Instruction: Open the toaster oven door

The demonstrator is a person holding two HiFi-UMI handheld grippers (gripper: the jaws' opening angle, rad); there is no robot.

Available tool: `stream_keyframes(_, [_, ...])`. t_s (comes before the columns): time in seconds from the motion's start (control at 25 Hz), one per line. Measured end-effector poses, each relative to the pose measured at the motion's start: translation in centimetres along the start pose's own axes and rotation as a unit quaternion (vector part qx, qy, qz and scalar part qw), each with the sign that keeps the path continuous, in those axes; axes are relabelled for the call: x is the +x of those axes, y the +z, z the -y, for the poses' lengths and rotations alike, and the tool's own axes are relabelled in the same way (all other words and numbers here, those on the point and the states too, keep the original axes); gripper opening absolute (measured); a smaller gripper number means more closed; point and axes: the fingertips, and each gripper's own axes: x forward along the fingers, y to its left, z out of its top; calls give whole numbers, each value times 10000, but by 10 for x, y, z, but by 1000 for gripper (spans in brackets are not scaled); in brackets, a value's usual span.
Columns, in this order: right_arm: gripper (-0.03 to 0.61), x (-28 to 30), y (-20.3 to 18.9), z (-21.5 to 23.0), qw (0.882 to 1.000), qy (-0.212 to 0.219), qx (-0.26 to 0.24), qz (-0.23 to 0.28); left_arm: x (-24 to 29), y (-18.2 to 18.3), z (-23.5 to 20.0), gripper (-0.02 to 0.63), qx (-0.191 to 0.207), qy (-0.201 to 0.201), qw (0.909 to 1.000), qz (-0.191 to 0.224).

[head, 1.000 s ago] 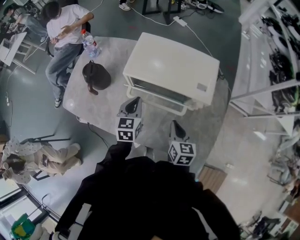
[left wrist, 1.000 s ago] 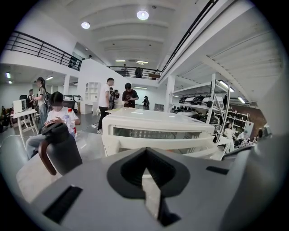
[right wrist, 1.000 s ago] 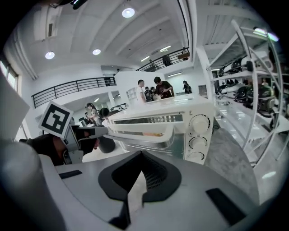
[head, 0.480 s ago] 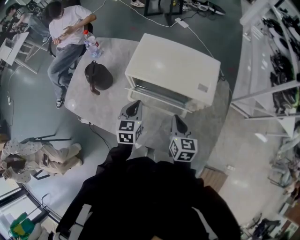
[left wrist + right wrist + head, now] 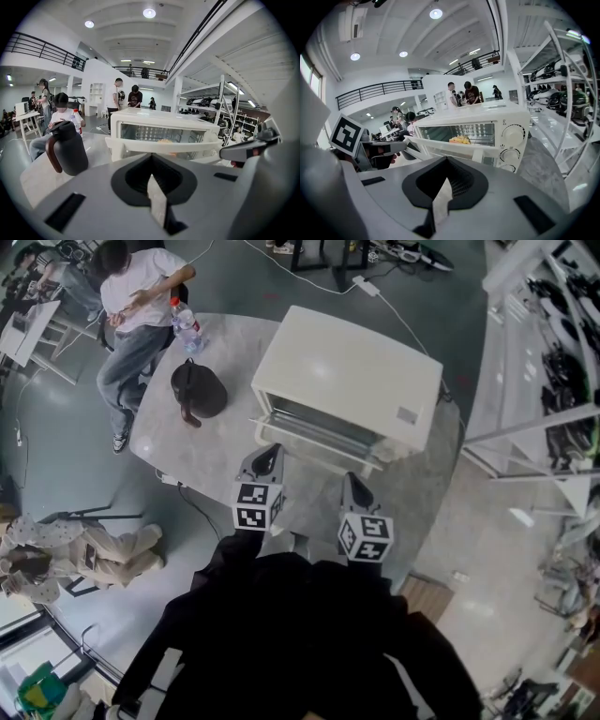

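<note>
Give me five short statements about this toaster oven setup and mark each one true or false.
1. The door of the toaster oven is fully shut. False: it is tilted open, and yellow food shows inside.
2. A dark jug stands on the table beside the oven. True.
3. The right gripper is clamped on the door. False: it is short of the oven, with its jaws together on nothing.
4. The oven's knobs are stacked at one end of its front. True.
5. The left gripper holds the jug. False: it holds nothing, and the jug stands apart from it.
</note>
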Motion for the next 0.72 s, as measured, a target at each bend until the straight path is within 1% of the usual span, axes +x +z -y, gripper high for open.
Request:
stream_keyframes(0.24, [3, -3, -10, -1, 9999, 50, 10, -133, -5, -6, 1, 3, 3, -2, 10000, -67])
stream_keyframes(0.48, [3, -6, -21, -5, 9993, 178, 235, -244, -11, -19, 1, 3, -54, -10, 9999, -144])
stream_keyframes(0.72, [3, -7, -27, -8, 9988, 257, 220, -354, -13, -26, 0, 3, -15, -60, 9998, -200])
